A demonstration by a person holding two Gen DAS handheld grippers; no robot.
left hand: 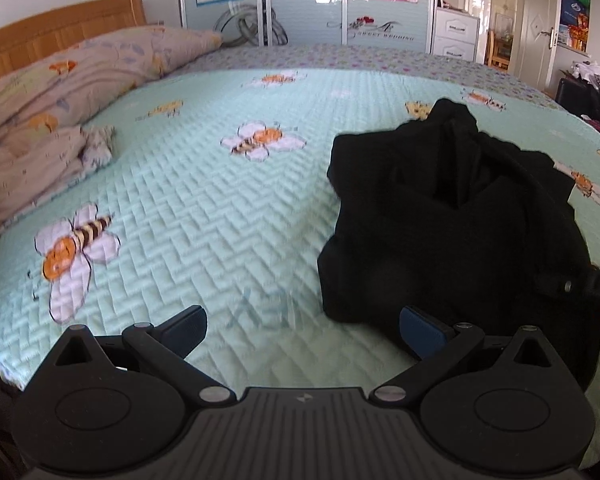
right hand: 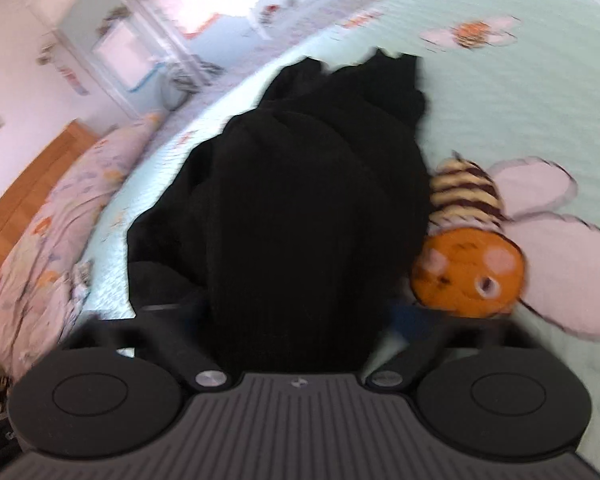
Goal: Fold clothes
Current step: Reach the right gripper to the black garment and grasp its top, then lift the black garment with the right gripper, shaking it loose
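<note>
A black garment (left hand: 452, 220) lies bunched on the mint quilted bedspread (left hand: 204, 200), at the right of the left wrist view. My left gripper (left hand: 302, 330) is open and empty, low over the bedspread just left of the garment's near edge. In the right wrist view the black garment (right hand: 300, 200) fills the middle and drapes between the fingers of my right gripper (right hand: 300, 320). The view is blurred and the fingertips are hidden under the cloth. Part of the right gripper (left hand: 572, 284) shows at the garment's right side in the left wrist view.
A folded floral duvet and pillows (left hand: 60, 100) lie along the wooden headboard (left hand: 60, 28) at the left. A wardrobe with sliding doors (left hand: 308, 4) stands beyond the bed. An open door (left hand: 536, 24) is at the far right. Bee prints (right hand: 472, 256) dot the bedspread.
</note>
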